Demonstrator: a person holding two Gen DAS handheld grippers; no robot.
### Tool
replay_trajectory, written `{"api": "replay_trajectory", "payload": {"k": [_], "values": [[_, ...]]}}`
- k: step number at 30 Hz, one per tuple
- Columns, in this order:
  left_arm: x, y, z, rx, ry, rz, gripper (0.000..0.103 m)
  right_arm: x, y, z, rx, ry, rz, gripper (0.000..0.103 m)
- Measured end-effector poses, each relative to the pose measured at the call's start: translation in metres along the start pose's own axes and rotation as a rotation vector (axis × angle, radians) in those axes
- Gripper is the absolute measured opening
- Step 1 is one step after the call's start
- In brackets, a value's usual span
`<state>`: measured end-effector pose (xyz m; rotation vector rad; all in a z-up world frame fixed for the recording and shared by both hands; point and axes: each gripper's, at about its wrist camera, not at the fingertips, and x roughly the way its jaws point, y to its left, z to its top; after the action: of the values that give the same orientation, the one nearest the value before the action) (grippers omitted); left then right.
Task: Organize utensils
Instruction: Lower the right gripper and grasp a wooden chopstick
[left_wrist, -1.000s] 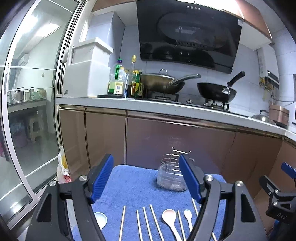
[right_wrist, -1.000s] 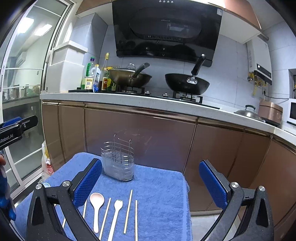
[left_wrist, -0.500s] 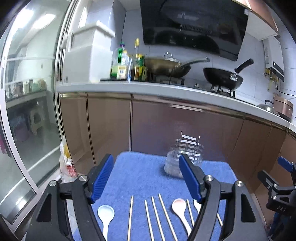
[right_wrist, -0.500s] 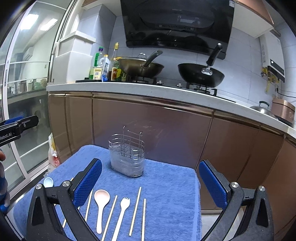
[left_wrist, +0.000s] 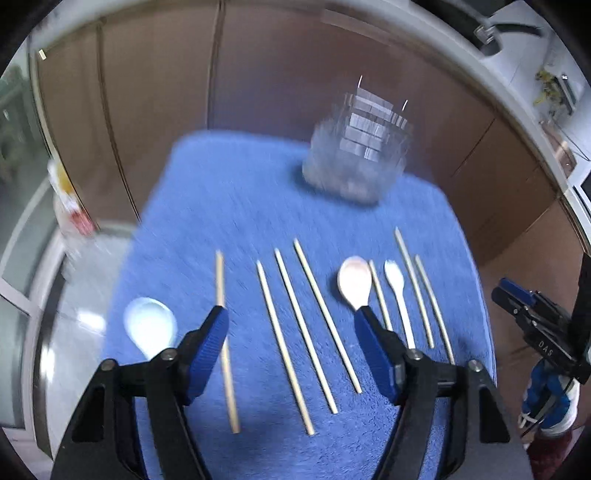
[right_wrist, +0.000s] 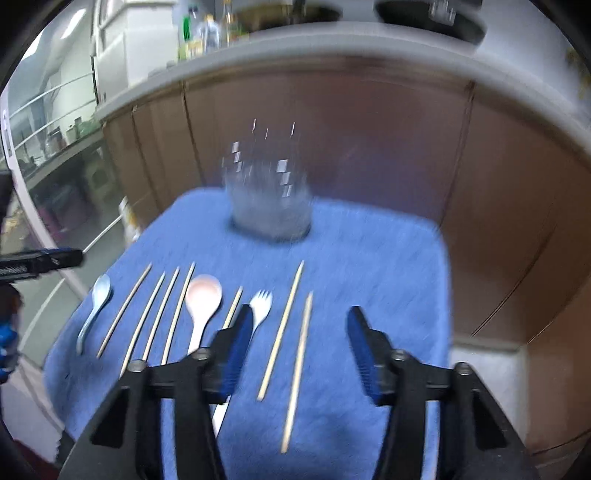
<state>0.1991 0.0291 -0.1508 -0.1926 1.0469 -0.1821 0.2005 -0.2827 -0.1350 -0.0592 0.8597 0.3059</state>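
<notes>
A clear utensil holder with a wire rack (left_wrist: 356, 155) (right_wrist: 271, 199) stands at the far end of a blue towel (left_wrist: 229, 206) (right_wrist: 373, 254). Several wooden chopsticks (left_wrist: 295, 325) (right_wrist: 282, 328), a pink spoon (left_wrist: 354, 282) (right_wrist: 203, 295), a white spork (left_wrist: 397, 291) (right_wrist: 260, 304) and a pale blue spoon (left_wrist: 149, 326) (right_wrist: 98, 295) lie in a row on the towel. My left gripper (left_wrist: 291, 343) is open and empty above the middle chopsticks. My right gripper (right_wrist: 299, 347) is open and empty above the two right chopsticks. Both views are motion-blurred.
Brown cabinet fronts (left_wrist: 258, 74) (right_wrist: 369, 129) stand just behind the towel, under a countertop (right_wrist: 258, 48) with bottles and pans. Glass doors are on the left (right_wrist: 55, 147). The other gripper shows at the right edge of the left wrist view (left_wrist: 539, 328).
Both grippers have tilted down and moved in over the towel; the utensil row now fills the views. The right gripper's jaws look narrower than before but still open.
</notes>
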Motion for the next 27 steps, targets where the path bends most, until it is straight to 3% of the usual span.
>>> {"api": "replay_trajectory", "payload": {"k": [2, 3, 6, 8, 14, 27], "values": [[0.028, 0.003, 0.008, -0.019, 0.073, -0.019, 0.050, 0.022, -0.006, -0.001, 0.017, 0.066, 0.040, 0.029], [0.040, 0.004, 0.012, -0.034, 0.100, -0.026, 0.050, 0.029, -0.009, -0.001, 0.024, 0.090, 0.054, 0.025], [0.066, 0.009, 0.023, -0.066, 0.160, -0.032, 0.045, 0.050, -0.017, -0.001, 0.037, 0.148, 0.094, 0.023], [0.080, 0.011, 0.029, -0.085, 0.201, -0.049, 0.034, 0.062, -0.022, 0.001, 0.043, 0.180, 0.115, 0.021], [0.109, 0.014, 0.041, -0.125, 0.277, -0.050, 0.031, 0.087, -0.030, 0.011, 0.054, 0.273, 0.152, 0.019], [0.146, 0.014, 0.055, -0.146, 0.364, 0.005, 0.018, 0.159, -0.019, 0.039, -0.040, 0.470, 0.020, 0.020]]}}
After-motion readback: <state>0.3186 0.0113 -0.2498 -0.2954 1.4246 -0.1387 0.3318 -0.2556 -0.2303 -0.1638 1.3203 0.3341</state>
